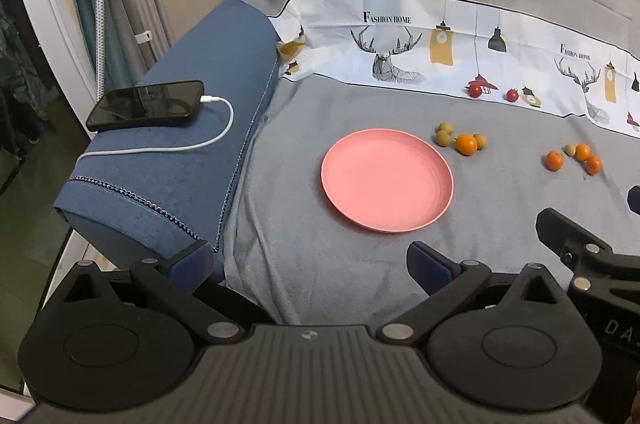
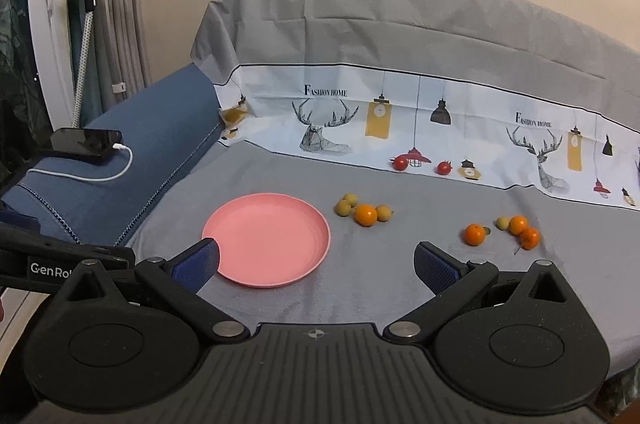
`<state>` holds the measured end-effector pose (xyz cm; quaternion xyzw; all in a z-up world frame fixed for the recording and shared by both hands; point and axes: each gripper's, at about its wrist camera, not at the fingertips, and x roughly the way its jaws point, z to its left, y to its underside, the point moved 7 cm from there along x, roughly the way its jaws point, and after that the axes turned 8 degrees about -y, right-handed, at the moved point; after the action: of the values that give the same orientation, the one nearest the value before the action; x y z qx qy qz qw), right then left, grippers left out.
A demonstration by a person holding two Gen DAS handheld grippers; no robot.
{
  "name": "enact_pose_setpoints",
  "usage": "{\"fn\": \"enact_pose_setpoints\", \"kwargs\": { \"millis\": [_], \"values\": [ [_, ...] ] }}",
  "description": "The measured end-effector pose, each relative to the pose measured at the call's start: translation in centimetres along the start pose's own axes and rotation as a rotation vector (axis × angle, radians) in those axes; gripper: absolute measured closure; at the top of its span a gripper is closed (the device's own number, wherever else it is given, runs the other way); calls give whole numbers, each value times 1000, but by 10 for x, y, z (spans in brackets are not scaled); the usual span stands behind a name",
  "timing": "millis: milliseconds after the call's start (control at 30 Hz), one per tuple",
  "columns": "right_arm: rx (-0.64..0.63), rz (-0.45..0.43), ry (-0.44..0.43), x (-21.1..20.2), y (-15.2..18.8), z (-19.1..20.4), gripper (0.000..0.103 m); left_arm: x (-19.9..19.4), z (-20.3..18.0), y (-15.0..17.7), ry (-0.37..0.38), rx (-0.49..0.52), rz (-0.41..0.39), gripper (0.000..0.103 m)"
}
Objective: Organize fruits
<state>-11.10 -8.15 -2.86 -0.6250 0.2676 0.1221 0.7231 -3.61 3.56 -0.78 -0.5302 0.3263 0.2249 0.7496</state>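
A round pink plate with a shallow raised rim is seen lying flat and bare on the grey sheet of a covered sofa; being round, it shows no long axis; just beside its far right edge a small cluster is laid out, made up of one orange fruit flanked by three dull yellow-green fruits, the row running roughly left to right; well apart to the right a second group is found, three orange fruits and one pale green one, a thin stem being visible under the rightmost; two small red fruits are set further back at the edge of the printed band, where they are hard to tell from the printed lamps; the left gripper is held released above the sheet near the plate, its blue-padded fingers spread wide with nothing between them; the right gripper is likewise spread and unloaded, its left finger overlapping the plate's near edge in view; a black phone on a white cable rests on the blue armrest; the left gripper's body is cut off at the left edge of the right wrist view.
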Motion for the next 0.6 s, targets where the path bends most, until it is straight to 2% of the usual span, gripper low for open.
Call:
{"fn": "enact_pose_setpoints", "kwargs": {
  "millis": [267, 600],
  "values": [
    [-35, 13, 11, -3, 1, 8, 1, 2, 8, 2, 2, -54, 20, 0],
    [-42, 6, 4, -9, 0, 9, 1, -3, 10, 3, -2, -58, 11, 0]
  ]
}}
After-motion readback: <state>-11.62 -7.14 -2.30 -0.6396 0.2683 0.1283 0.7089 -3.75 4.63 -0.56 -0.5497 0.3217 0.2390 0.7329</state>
